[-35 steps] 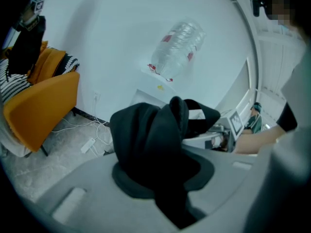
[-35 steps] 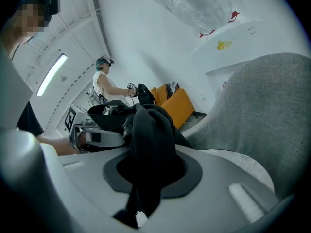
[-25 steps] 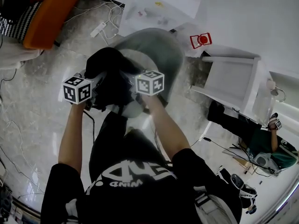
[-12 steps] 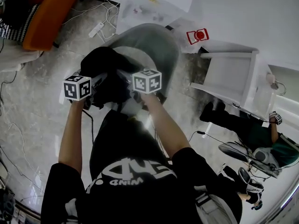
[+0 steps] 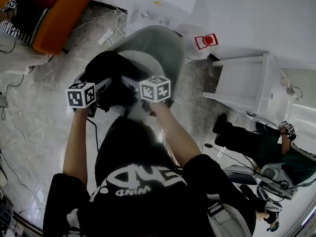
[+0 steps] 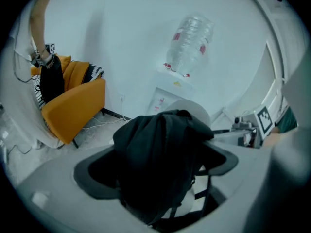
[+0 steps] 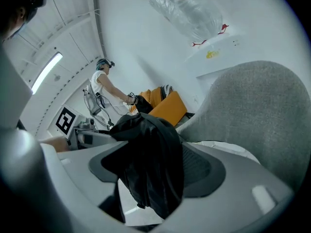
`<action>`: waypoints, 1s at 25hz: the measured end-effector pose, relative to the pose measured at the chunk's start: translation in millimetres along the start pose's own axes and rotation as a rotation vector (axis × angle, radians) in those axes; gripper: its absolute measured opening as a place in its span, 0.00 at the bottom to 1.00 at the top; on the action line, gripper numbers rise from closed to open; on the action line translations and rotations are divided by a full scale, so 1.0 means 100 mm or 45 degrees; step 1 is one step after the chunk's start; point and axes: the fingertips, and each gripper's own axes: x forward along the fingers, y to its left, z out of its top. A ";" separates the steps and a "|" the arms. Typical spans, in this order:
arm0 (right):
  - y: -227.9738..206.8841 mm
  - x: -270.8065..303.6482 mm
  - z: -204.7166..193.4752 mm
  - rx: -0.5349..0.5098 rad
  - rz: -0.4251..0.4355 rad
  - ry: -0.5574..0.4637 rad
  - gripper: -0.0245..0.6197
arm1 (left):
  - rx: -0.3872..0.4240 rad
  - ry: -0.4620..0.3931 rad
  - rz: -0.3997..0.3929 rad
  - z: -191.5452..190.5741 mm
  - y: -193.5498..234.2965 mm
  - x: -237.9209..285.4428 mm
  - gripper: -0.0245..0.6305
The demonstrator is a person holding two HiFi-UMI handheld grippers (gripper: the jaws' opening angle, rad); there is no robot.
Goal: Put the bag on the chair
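A black bag [image 5: 109, 72] sits slumped on the seat of a grey chair [image 5: 159, 47], right in front of the person. My left gripper [image 5: 105, 90] is at the bag's left side and my right gripper [image 5: 129, 84] at its right. In the left gripper view the bag [image 6: 155, 149] stands between the widely spread pads of the left gripper [image 6: 155, 178], whose jaws are opening. In the right gripper view the bag [image 7: 150, 154] hangs in the gap of the right gripper [image 7: 155, 174], also opening, with the chair's backrest [image 7: 262, 110] behind.
An orange armchair [image 5: 59, 14] stands at the far left with another person beside it. A power strip [image 5: 104, 33] and cables lie on the marble floor. A white water dispenser [image 5: 247, 80] is on the right. A person [image 5: 269, 149] sits on the floor beyond it.
Both grippers have stayed at the bag and their cubes have drifted slightly toward the person. The bag now rests lower on the seat. The person on the floor has shifted.
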 end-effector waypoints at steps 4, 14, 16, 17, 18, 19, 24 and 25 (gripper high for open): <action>0.15 -0.26 -0.01 -0.026 0.004 -0.033 0.54 | 0.006 -0.060 0.038 0.03 -0.14 -0.28 0.85; 0.68 -1.18 0.10 -0.154 0.035 -0.154 0.54 | 0.058 -0.197 -0.015 0.07 -0.86 -0.98 0.85; 0.74 -1.38 0.08 -0.168 0.030 -0.173 0.54 | 0.079 -0.220 -0.046 0.07 -1.08 -1.10 0.85; 0.78 -1.47 0.07 -0.173 0.028 -0.183 0.54 | 0.088 -0.231 -0.065 0.07 -1.18 -1.16 0.85; 0.82 -1.56 0.06 -0.176 0.027 -0.196 0.53 | 0.096 -0.242 -0.085 0.06 -1.28 -1.22 0.85; 0.87 -1.65 0.06 -0.176 0.027 -0.209 0.53 | 0.103 -0.254 -0.105 0.06 -1.37 -1.28 0.84; 1.14 -2.05 0.01 -0.193 0.049 -0.288 0.50 | 0.138 -0.347 -0.168 0.08 -1.76 -1.64 0.83; 1.18 -2.13 0.01 -0.201 0.047 -0.309 0.47 | 0.139 -0.373 -0.182 0.09 -1.83 -1.71 0.79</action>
